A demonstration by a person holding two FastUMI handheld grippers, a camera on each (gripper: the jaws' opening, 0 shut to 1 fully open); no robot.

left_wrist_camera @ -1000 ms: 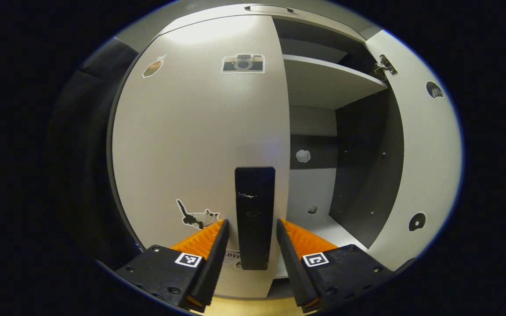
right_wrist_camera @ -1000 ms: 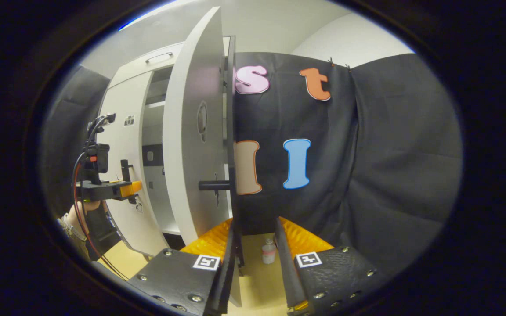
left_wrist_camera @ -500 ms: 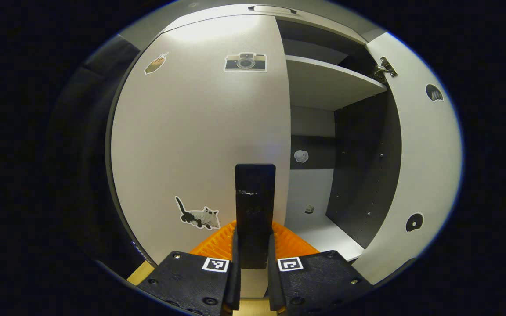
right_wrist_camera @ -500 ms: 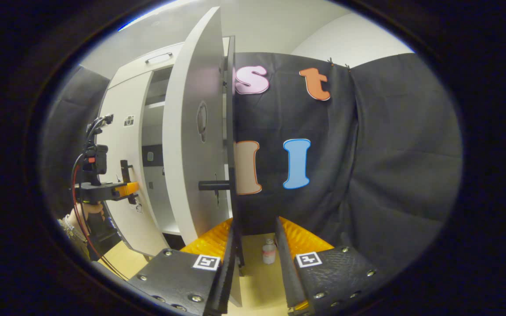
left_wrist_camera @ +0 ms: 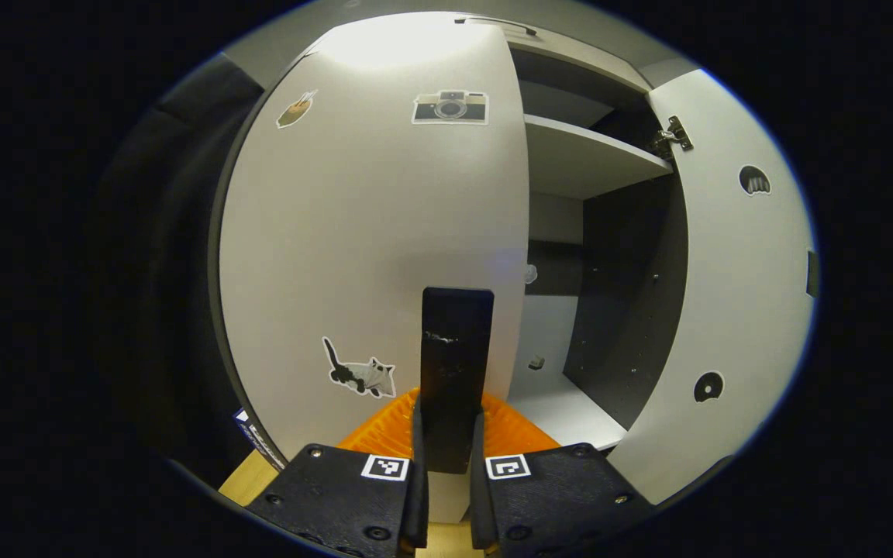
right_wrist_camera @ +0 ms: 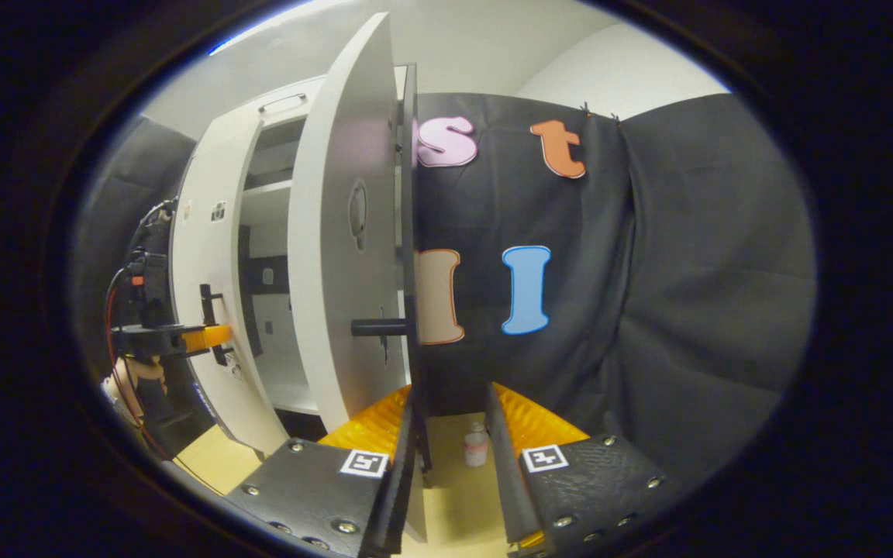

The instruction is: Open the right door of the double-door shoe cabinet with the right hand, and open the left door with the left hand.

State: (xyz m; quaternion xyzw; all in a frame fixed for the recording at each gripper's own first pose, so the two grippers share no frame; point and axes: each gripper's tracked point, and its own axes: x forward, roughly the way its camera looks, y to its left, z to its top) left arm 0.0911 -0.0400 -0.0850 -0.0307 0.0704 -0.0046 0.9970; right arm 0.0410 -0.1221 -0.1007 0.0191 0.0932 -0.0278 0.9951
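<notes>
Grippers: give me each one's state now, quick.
Left gripper: shut on the left door handle.
Right gripper: open, holding nothing, near the right door.

The left gripper (left_wrist_camera: 446, 465) sits at six o'clock, both fingers pressed against the black handle (left_wrist_camera: 456, 364) of the left door (left_wrist_camera: 369, 232). That door carries a camera sticker (left_wrist_camera: 450, 108) at twelve o'clock and a cat sticker (left_wrist_camera: 361, 373) toward seven. At one o'clock a shelf (left_wrist_camera: 586, 159) shows inside the cabinet; the right door (left_wrist_camera: 733, 279) stands open at three o'clock.
</notes>
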